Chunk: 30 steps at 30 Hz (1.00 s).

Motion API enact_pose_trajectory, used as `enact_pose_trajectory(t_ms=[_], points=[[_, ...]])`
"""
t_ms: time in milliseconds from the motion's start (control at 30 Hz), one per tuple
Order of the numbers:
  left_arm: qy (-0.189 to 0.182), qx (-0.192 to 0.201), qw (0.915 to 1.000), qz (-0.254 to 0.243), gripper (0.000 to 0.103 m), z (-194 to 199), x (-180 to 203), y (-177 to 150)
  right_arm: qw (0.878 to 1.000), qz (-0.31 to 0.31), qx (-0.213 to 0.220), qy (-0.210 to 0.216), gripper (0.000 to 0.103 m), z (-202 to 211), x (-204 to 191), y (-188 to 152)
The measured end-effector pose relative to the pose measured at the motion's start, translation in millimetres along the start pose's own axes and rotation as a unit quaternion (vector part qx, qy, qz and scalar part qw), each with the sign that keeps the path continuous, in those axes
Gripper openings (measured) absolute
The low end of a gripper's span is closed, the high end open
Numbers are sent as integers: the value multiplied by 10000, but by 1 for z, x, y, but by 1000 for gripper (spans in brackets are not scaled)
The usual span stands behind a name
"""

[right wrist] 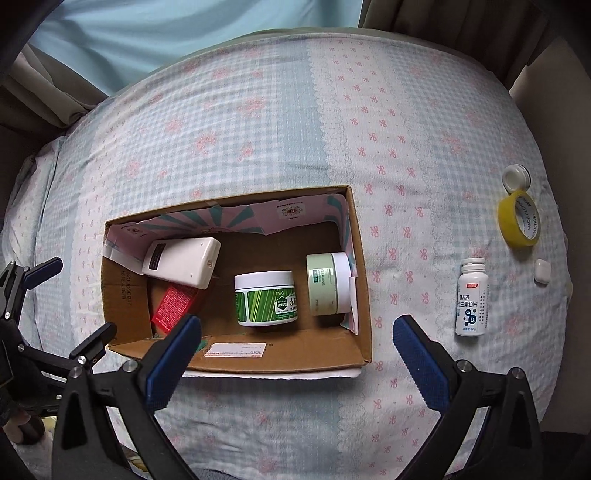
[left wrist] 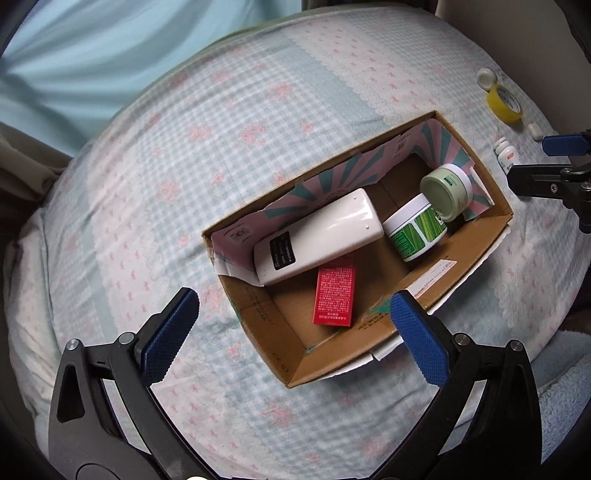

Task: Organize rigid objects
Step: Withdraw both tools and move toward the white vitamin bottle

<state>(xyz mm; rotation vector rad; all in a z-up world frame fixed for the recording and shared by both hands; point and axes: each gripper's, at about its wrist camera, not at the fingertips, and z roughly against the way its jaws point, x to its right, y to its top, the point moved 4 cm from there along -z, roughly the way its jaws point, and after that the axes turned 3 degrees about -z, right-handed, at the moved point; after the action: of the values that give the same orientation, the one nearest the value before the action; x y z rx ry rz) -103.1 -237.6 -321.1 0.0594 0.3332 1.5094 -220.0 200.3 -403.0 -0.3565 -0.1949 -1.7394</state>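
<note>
An open cardboard box (left wrist: 476, 243) (right wrist: 364, 280) lies on the bed. In it are a white oblong device (left wrist: 321, 236) (right wrist: 181, 264), a red packet (left wrist: 334, 295) (right wrist: 171, 304), a green-striped jar (left wrist: 415, 230) (right wrist: 266, 299) and a pale green jar (left wrist: 447, 190) (right wrist: 327, 284). My left gripper (left wrist: 291, 332) is open and empty above the box's near end. My right gripper (right wrist: 295, 349) is open and empty over the box's front right corner. On the bedsheet to the right lie a white pill bottle (right wrist: 471, 297) (left wrist: 506, 155), a yellow tape roll (right wrist: 519, 218) (left wrist: 504, 103), a small white jar (right wrist: 516, 177) (left wrist: 487, 77) and a small white case (right wrist: 542, 271) (left wrist: 535, 131).
The bed has a blue-and-pink patterned sheet (left wrist: 184, 177) (right wrist: 258, 129). A light blue curtain (left wrist: 92, 55) (right wrist: 166, 33) hangs behind it. The other gripper shows at the right edge of the left wrist view (left wrist: 554, 166) and at the left edge of the right wrist view (right wrist: 44, 314).
</note>
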Motion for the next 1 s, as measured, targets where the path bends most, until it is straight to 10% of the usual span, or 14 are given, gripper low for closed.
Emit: enact_pose_trajectory(t_ms=[567,1000], points=[[-192,469,9865,1555,103,94,71,-8,9891,-105,1402,-445,103,125,122,-53],[-434,652,9898,1189,103,115,225,61,9779,-69,1904,-867,103,155,258,-70]])
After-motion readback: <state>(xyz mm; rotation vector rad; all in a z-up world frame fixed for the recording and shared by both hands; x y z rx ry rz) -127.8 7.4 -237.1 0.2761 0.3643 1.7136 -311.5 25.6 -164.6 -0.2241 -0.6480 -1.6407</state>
